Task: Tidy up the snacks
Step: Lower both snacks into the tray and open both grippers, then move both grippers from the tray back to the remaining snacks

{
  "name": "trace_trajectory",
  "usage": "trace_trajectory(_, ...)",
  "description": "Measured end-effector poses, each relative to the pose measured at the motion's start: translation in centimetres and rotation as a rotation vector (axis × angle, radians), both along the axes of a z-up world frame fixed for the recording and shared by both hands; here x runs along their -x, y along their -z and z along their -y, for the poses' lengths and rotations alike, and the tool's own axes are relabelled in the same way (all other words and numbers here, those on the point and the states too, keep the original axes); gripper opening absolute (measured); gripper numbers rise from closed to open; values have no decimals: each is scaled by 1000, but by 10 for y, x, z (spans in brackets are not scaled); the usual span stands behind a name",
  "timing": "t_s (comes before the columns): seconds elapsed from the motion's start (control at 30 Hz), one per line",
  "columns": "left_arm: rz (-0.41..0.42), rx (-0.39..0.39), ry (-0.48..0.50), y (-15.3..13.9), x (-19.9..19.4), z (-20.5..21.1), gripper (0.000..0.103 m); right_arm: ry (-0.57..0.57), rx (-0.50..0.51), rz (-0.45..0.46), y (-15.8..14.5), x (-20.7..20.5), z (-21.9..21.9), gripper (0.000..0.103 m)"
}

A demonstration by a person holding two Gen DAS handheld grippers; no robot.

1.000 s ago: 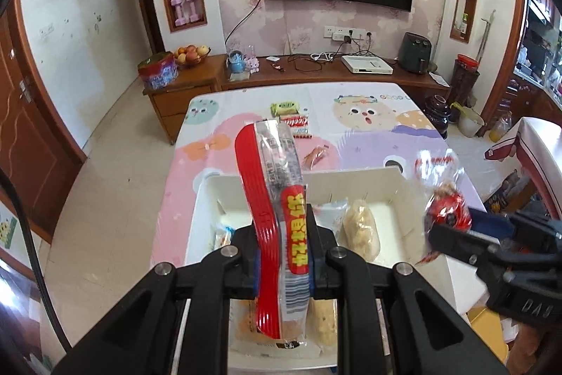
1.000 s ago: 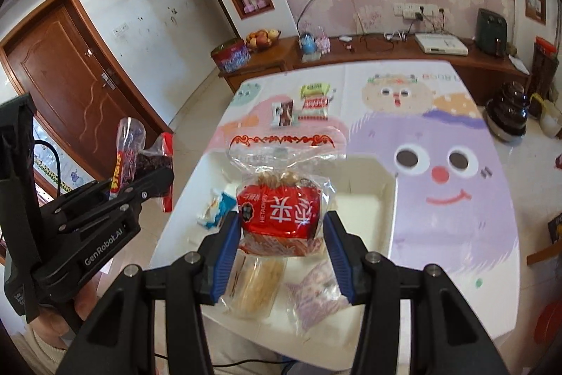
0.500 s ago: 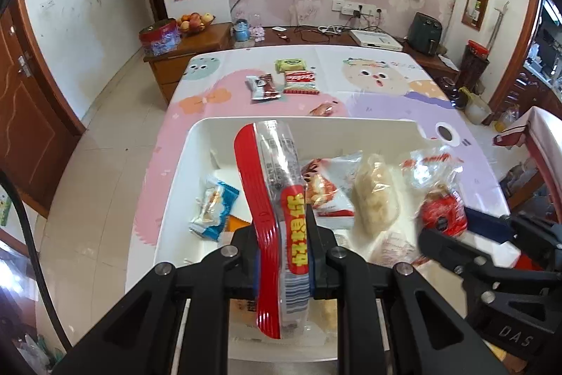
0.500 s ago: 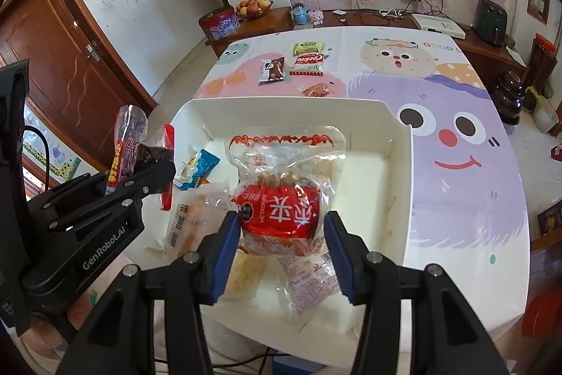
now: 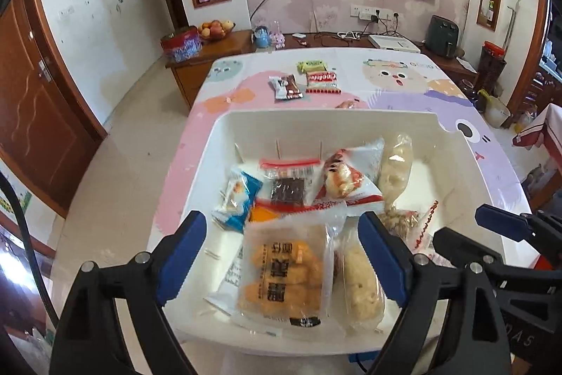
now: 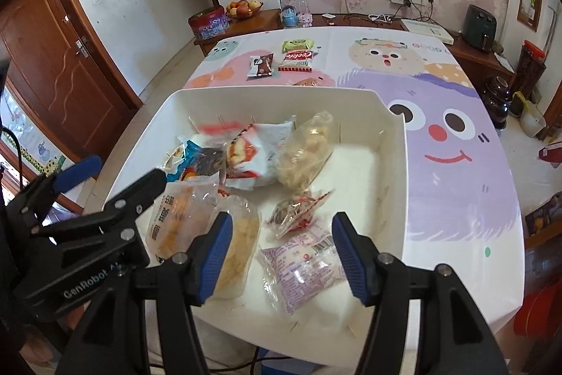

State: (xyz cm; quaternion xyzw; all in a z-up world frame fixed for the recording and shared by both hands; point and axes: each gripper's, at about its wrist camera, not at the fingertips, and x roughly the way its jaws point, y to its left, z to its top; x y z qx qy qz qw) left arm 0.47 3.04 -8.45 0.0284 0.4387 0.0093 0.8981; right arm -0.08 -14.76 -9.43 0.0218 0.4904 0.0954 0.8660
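A white bin on the cartoon-print table holds several snack packets. My left gripper hangs over the bin's near left part with its jaws opening and nothing between them. Beyond it in the bin lies the clear packet with a red strip. Over the bin's near right part is my right gripper, jaws opening and clear of everything. Just beyond its fingers lies the small red-and-clear bag, blurred. An orange snack pack lies under the left gripper.
Beyond the bin on the table lie a green packet, a red cookie pack, a dark packet and a small wrapper. A wooden sideboard stands behind the table. A floor drop runs along the table's left edge.
Both grippers came down over the bin and opened. The red-strip packet left the left gripper and the red bag left the right one; both now lie in the bin.
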Motion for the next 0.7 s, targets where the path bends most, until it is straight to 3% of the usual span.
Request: trace_trajectory(0.7,-92,45,-41,27,-14,-10,87,8,-11,-37,16,-4,4,59)
